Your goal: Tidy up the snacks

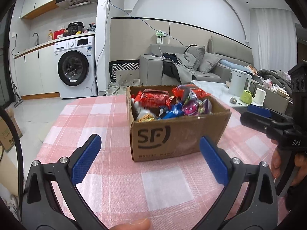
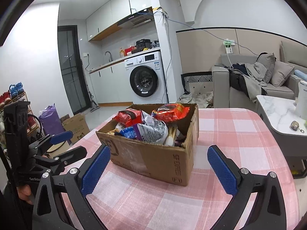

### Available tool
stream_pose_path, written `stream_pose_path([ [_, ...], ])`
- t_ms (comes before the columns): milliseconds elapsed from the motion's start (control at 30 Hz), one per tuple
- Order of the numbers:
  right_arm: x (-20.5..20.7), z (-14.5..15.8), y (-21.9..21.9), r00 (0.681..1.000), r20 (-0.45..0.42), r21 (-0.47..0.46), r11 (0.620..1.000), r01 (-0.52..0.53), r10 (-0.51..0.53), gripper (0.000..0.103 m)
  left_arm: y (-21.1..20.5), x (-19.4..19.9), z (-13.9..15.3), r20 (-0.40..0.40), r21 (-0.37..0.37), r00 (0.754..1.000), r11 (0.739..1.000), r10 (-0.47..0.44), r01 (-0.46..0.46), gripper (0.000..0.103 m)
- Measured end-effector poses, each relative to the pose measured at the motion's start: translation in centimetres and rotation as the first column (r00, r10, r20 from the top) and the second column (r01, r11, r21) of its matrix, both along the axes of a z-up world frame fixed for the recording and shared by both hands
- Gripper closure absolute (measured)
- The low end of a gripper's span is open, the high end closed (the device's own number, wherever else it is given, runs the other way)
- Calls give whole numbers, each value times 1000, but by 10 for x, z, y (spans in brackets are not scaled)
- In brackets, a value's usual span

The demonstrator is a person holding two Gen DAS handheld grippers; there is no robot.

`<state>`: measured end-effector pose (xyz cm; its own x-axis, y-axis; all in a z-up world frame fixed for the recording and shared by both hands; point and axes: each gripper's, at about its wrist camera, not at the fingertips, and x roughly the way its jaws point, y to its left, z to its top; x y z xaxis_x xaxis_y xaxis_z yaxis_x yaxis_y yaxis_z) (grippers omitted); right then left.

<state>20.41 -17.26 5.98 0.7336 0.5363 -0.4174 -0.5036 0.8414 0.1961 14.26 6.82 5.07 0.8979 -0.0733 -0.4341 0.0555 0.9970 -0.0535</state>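
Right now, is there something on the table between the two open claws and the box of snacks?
Nothing visible stands in the way. Only bare pink checked tablecloth lies between the left claw and the cardboard box, and likewise before the right claw. Both claws are open and empty, and the snacks lie uncovered inside.

A lived-in home — an open studio flat. A kitchenette with a sink [image 2: 108,54], range hood [image 2: 134,20] and built-in washing machine [image 1: 75,67] shares the room with a grey sofa [image 1: 191,65] strewn with clothes, a shoe rack [image 2: 14,97] — and a table in pink checked cloth [image 1: 107,118].
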Motion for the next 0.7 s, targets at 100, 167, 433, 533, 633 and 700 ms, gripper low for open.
stream_pose_path([
  [100,-4,-5,-2,1000,-3,-11,1000,-5,5,0,1,-8,-3,11,-4,1000,1000,5,-5,1],
  [167,-9,-8,-4,1000,3,-14,1000,-13,13,0,3,-12,-4,24,-10,1000,1000,7,-6,1],
  [433,-22,-7,-9,999,41,3,1000,-3,3,0,9,-16,-10,36,-25,999,999,23,-22,1],
  [533,-24,-10,-8,999,43,0,1000,-3,3,0,8,-17,-13,39,-15,999,1000,22,-22,1],
  [633,-25,-12,-8,999,46,-5,1000,-2,2,0,6,-18,-16,37,-2,999,1000,22,-22,1],
  [700,-26,-12,-8,999,52,-6,1000,0,0,0,5,-17,-19,37,4,999,1000,21,-22,1],
])
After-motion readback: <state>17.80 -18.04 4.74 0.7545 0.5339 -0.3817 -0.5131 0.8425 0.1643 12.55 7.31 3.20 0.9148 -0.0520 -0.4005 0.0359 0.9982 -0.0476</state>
